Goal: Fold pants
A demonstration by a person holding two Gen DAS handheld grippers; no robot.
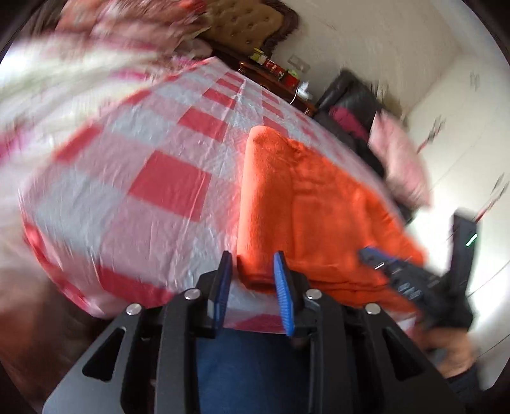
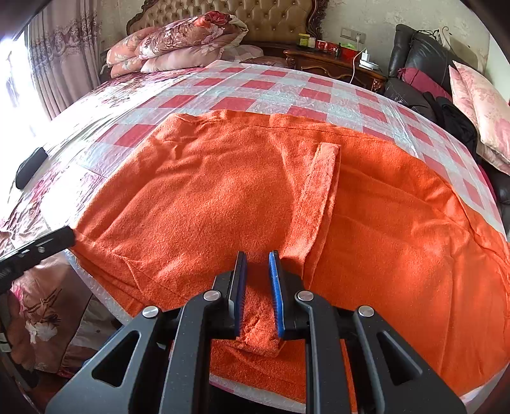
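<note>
Covering most of the big bed (image 2: 127,92) is a shiny sheet with red and white squares (image 2: 274,86), and my orange pants (image 2: 204,197) lie spread out on top of it, close to the near edge. Behind the bed I see a padded headboard (image 2: 274,19), a heap of flowery pillows (image 2: 178,44), a dark wooden night table (image 2: 338,63) and a black leather chair (image 2: 414,57) with a pink cushion (image 2: 481,105) on it. The pants are soft and fuzzy, and one strip of them is folded over and runs down the middle toward me. My right tongs (image 2: 257,254) are nearly closed and pinch a bunched bit of that orange cloth right at the near edge. My left tongs (image 1: 253,254) sit at the near left corner of the pants, just over the bed's edge. Their blue pads (image 1: 282,283) stand a little apart with the corner of the orange cloth between them, but this view is blurry, so I cannot tell if they squeeze it. In the left view I can also see my right hand (image 1: 455,353) holding its tongs. A small black thing (image 2: 32,167) lies on the far left side of the bed.
</note>
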